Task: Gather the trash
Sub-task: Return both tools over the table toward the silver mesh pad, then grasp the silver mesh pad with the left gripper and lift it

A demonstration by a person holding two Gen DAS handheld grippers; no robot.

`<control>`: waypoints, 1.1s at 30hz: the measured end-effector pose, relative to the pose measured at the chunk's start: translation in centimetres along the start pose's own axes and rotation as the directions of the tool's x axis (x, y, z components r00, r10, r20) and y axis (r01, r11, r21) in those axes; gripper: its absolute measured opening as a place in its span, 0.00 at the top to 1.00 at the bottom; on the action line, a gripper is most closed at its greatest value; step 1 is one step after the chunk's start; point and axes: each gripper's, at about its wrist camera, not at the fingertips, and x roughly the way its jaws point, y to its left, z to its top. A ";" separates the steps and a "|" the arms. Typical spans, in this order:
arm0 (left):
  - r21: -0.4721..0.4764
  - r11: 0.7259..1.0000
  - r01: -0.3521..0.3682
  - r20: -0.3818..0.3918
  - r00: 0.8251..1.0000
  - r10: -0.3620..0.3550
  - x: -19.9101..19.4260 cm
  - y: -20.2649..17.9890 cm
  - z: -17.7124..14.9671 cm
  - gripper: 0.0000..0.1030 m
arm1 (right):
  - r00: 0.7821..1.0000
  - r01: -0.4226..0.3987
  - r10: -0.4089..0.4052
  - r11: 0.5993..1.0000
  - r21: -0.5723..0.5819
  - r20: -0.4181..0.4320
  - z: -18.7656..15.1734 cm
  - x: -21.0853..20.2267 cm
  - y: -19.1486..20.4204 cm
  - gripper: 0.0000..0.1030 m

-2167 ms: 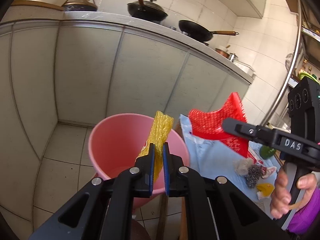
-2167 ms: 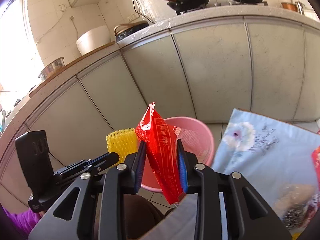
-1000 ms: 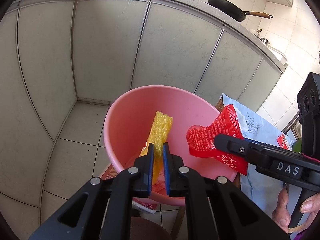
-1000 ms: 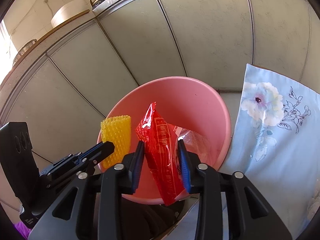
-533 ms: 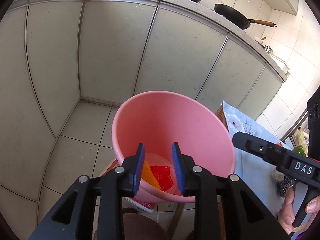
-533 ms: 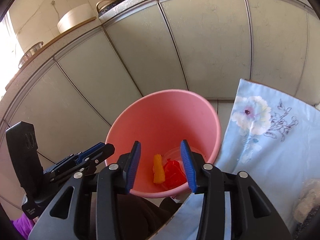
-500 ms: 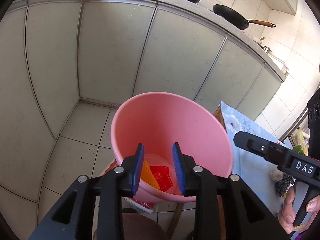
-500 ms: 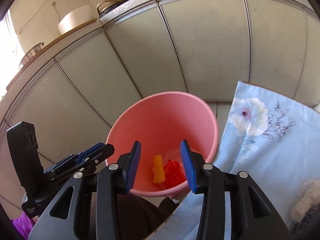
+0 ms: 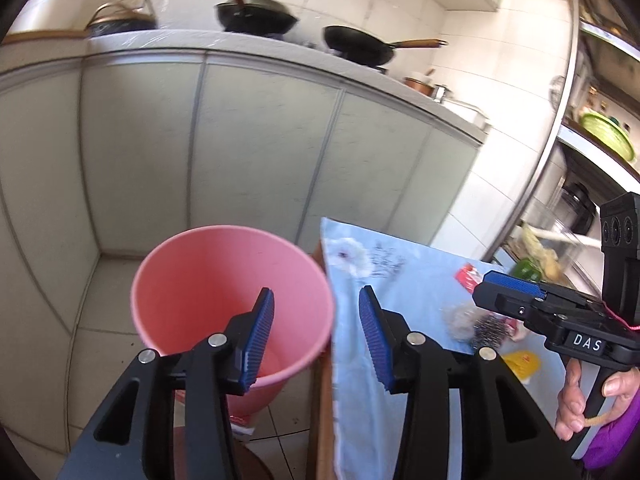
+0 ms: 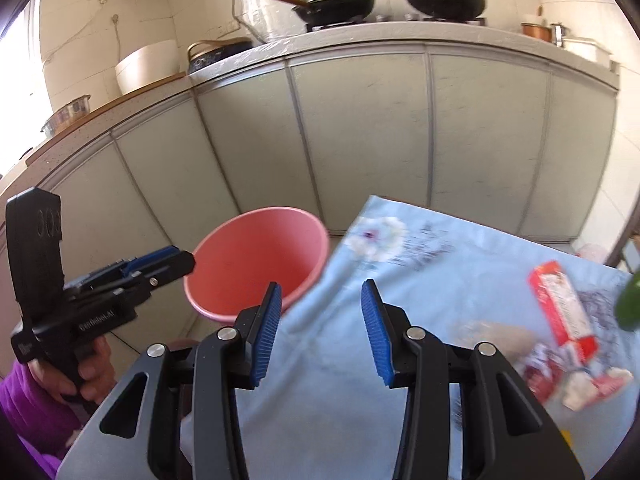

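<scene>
- left gripper (image 9: 316,336): jaws released, wide gap, nothing between them; left finger over the pink bin (image 9: 192,264), right finger over the blue floral cloth (image 9: 412,280)
- right gripper (image 10: 320,332): jaws released, holding nothing; left finger overlaps the bin rim, right finger over the cloth
- pink bin stands on the tiled floor (image 9: 100,320) at 10 o'clock of the left jaws, its rim just beside the worktop edge (image 9: 320,400); contents not visible from here
- cloth corner points to 12 o'clock, toward the grey cabinet doors (image 10: 360,128); the strip near both jaws is bare cloth
- remaining trash sits at 3 o'clock, well apart from the bin: red-white wrapper (image 10: 560,308), steel scrubber (image 9: 486,330), yellow piece (image 9: 520,364), crumpled pale lump (image 10: 496,334); blurred
- right gripper's fingertips in left view at 3 o'clock, above that trash
- black pans (image 10: 336,0) on the far counter at 12 o'clock
</scene>
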 end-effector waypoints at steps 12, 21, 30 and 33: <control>0.200 0.948 0.248 -0.164 0.962 -0.217 1.6 -10.3 -2.7 0.57 | 0.976 0.216 -0.219 0.958 0.189 -0.006 -7.4 -9.0 -10.3 0.59; 0.205 0.883 0.422 -0.416 0.854 -0.312 4.5 -15.2 -7.6 0.57 | 0.970 0.240 -0.243 0.925 0.295 -0.027 -12.4 -10.8 -13.6 0.59; 0.196 0.872 0.448 -0.558 0.782 -0.277 7.4 -18.1 -10.6 0.57 | 0.971 0.237 -0.236 0.927 0.290 -0.038 -14.5 -10.9 -13.9 0.59; 0.185 0.880 0.438 -0.589 0.766 -0.257 8.4 -18.7 -11.3 0.57 | 0.969 0.243 -0.241 0.922 0.301 -0.044 -15.2 -11.0 -14.3 0.59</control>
